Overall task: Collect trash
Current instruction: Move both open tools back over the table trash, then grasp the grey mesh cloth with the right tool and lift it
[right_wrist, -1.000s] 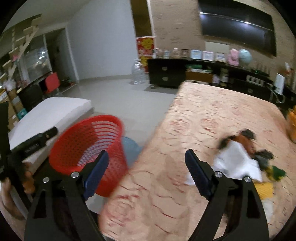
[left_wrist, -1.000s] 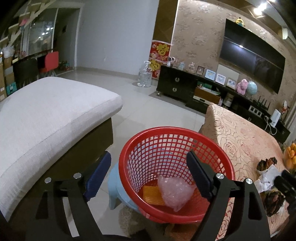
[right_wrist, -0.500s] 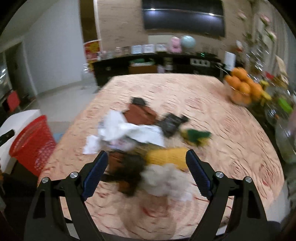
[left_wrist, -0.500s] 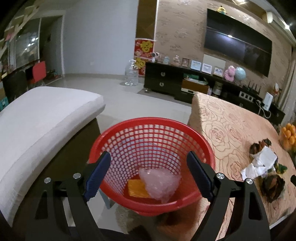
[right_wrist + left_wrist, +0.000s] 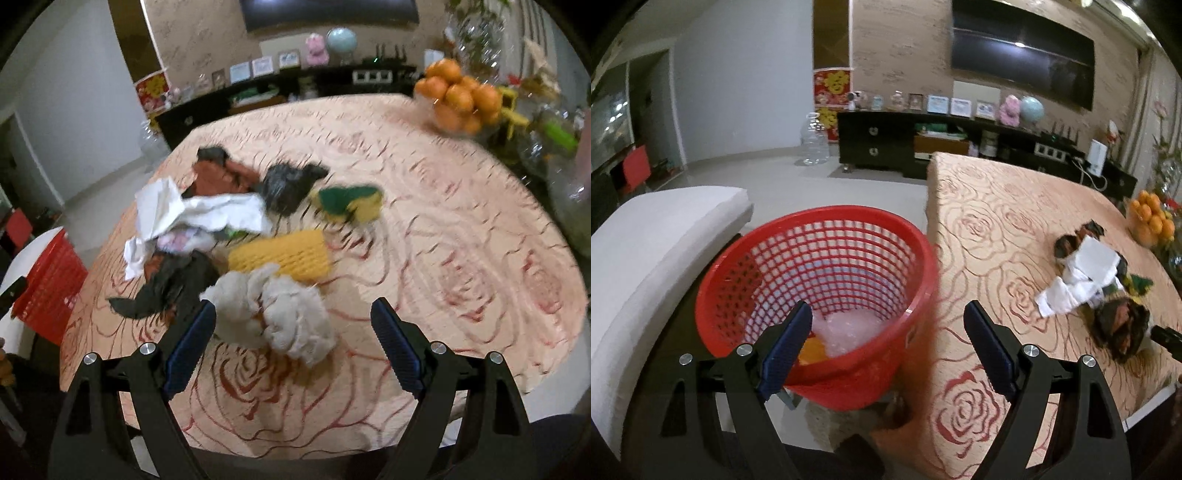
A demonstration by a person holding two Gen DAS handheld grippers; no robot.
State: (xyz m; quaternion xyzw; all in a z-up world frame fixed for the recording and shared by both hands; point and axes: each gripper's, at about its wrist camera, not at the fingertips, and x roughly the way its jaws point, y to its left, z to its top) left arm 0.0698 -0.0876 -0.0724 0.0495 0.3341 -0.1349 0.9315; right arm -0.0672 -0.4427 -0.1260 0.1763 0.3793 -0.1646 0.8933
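Big dark TV [image 5: 1023, 70] on a patterned beige wall [image 5: 897, 48], black low cabinet [image 5: 886, 144] underneath, pale tiled floor [image 5: 783, 170], maybe a cushioned bench [image 5: 646, 236] left.

We log the left black two-finger gripper with blue ribbed pads [image 5: 892, 349] as spread wide, jaws well apart, nothing between them. Its left finger [image 5: 786, 350] and right finger [image 5: 988, 350] angle outward from the frame in a V; silver pivot bolts show on each black link. It points forward and slightly down.

We log the right black two-finger gripper with blue ribbed pads [image 5: 293, 345] in the same spread pose, jaws parted, pads bare and touching nothing. Its left finger [image 5: 190, 345] and right finger [image 5: 395, 347] sit level with each other. It tilts downward. The right wrist view is motion-blurred.
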